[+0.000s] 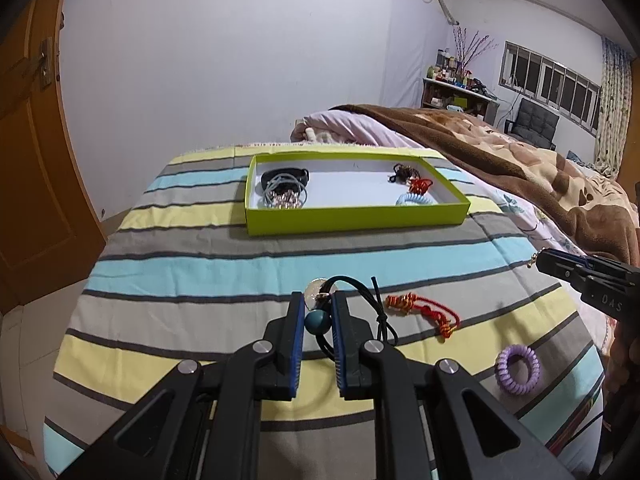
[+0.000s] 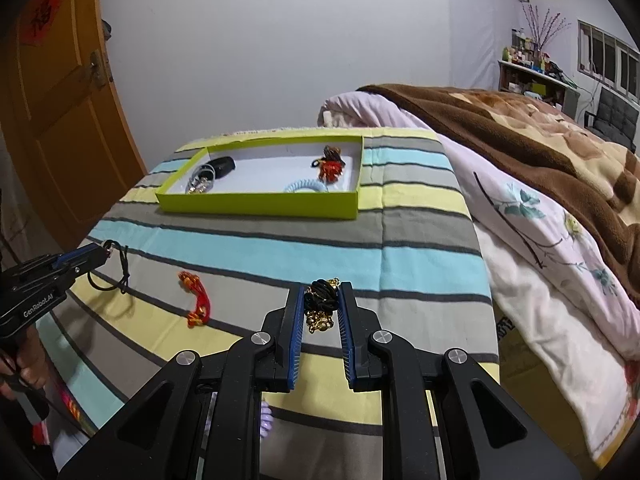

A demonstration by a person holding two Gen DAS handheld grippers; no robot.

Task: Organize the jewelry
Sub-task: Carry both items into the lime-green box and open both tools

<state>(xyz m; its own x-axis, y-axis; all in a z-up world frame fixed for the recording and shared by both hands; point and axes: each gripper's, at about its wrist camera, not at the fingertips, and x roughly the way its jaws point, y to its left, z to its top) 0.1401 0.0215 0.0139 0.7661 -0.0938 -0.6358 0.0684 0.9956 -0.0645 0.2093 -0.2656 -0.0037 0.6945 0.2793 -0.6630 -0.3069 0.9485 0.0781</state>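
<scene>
My left gripper (image 1: 317, 307) is shut on a black cord necklace (image 1: 362, 300) with a teal bead (image 1: 317, 321), its cord trailing on the striped cloth (image 1: 200, 272). My right gripper (image 2: 321, 300) is shut on a black knotted bracelet with gold beads (image 2: 320, 302), held just above the cloth. A red and gold cord bracelet (image 1: 424, 310) and a purple spiral hair tie (image 1: 518, 369) lie loose on the cloth. The green tray (image 1: 356, 216) at the far end holds hair ties, a blue spiral tie and a red knot.
A door (image 1: 36, 160) stands at the left. A bed with a brown blanket (image 1: 520, 160) and a floral quilt (image 2: 540, 240) runs along the right. The cloth's edges drop off at left and near side.
</scene>
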